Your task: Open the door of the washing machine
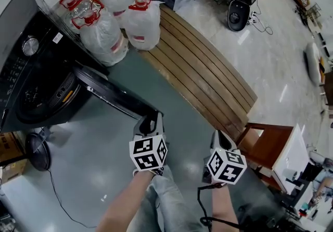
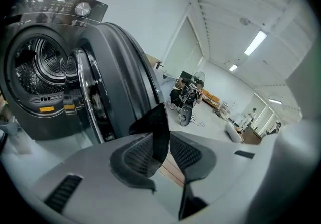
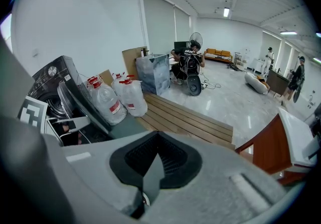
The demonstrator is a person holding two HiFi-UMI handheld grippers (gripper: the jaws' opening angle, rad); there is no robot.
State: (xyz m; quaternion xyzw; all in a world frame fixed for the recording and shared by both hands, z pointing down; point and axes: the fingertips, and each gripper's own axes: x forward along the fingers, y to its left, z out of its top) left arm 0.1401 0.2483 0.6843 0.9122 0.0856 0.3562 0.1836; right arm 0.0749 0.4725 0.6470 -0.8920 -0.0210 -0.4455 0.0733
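Note:
The black front-loading washing machine (image 1: pixel 31 69) stands at the left in the head view. Its round door (image 1: pixel 112 93) is swung wide out toward me. My left gripper (image 1: pixel 151 121) is at the door's free edge, shut on it. In the left gripper view the dark door edge (image 2: pixel 156 125) runs between the pads, and the open drum (image 2: pixel 45 67) shows behind. My right gripper (image 1: pixel 221 140) hangs apart to the right, touching nothing. Its pads (image 3: pixel 173 157) meet with nothing between them. The right gripper view also shows the machine (image 3: pixel 50 85) and its door (image 3: pixel 80 105) at the left.
Several large water bottles (image 1: pixel 122 15) stand beside the machine at the head of a slatted wooden bench (image 1: pixel 203 75). A brown wooden chair (image 1: pixel 268 145) is at the right. A small black fan (image 1: pixel 37 150) with a cable lies on the floor below the machine.

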